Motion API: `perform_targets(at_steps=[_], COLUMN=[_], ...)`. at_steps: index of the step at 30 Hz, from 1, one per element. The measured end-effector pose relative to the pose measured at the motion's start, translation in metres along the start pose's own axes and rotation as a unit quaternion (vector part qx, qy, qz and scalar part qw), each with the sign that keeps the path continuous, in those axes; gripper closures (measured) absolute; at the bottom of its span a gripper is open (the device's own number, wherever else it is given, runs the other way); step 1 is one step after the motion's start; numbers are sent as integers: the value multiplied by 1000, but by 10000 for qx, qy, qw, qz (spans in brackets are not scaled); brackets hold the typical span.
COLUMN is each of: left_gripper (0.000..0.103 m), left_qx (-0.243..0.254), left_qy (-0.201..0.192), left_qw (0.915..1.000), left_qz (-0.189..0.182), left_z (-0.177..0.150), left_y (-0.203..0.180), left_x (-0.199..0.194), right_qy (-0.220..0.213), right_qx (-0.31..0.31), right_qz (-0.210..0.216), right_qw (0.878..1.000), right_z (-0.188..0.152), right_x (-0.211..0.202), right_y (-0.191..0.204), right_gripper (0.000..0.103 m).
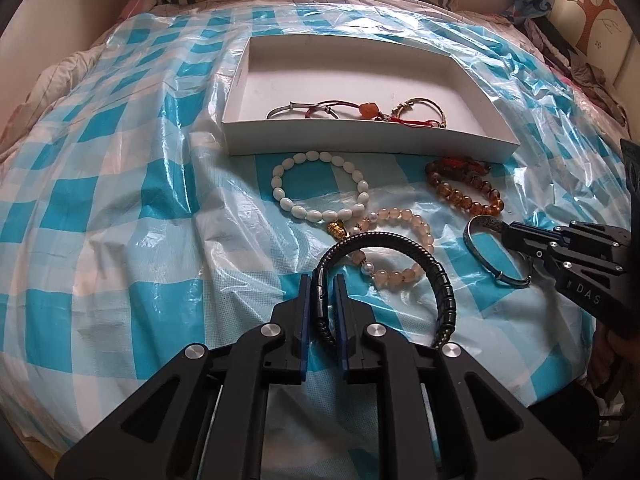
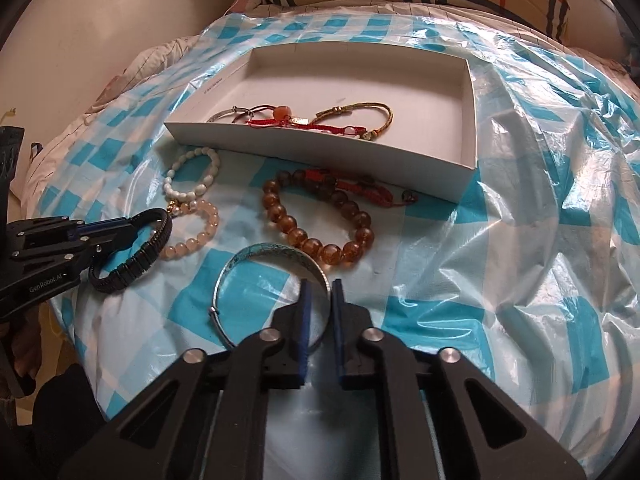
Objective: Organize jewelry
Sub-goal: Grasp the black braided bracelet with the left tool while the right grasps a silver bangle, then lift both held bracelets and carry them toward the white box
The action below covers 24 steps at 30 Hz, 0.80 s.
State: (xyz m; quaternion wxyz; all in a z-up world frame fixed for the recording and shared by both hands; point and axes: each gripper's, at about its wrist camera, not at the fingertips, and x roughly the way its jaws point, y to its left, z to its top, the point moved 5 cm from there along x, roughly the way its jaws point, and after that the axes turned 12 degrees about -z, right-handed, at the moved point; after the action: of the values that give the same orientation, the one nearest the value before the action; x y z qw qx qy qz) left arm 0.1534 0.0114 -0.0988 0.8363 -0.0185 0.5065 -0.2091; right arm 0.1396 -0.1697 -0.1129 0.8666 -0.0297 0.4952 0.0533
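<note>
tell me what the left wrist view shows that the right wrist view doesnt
Only the left wrist view shows the left gripper pads pinching the black bracelet head-on, plus a tree-print cushion at top right. Only the right wrist view shows the right gripper closed on the silver bangle up close. Both show the white box, the amber bead bracelet, the white bead bracelet and the pink bead bracelet.

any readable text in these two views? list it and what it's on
"DAS": white letters on the right gripper body, seen from the left wrist; the word is cut off.
"GenRobot.AI": on the left gripper body, seen from the right wrist.
Small black print on the box left rim: too small to read.
No text shows on the bracelets or the checked sheet.
</note>
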Motion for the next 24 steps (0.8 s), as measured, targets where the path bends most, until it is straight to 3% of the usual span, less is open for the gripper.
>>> perform_targets(at_steps=[6, 24], left_gripper=[96, 96], left_qx=[-132, -39], left_qy=[-186, -987], left_qw=[9995, 9951], left_qz=[-216, -95], left_z=[-3, -4], left_y=[-6, -42], left_x=[-20, -88], right_qy=[-265, -772], right_qx=[431, 1616], right_qz=[243, 1116], right_qw=[9984, 9775], right_z=[-4, -10], right_x=[-31, -98], right_y=[-5, -18], right_gripper=[98, 98])
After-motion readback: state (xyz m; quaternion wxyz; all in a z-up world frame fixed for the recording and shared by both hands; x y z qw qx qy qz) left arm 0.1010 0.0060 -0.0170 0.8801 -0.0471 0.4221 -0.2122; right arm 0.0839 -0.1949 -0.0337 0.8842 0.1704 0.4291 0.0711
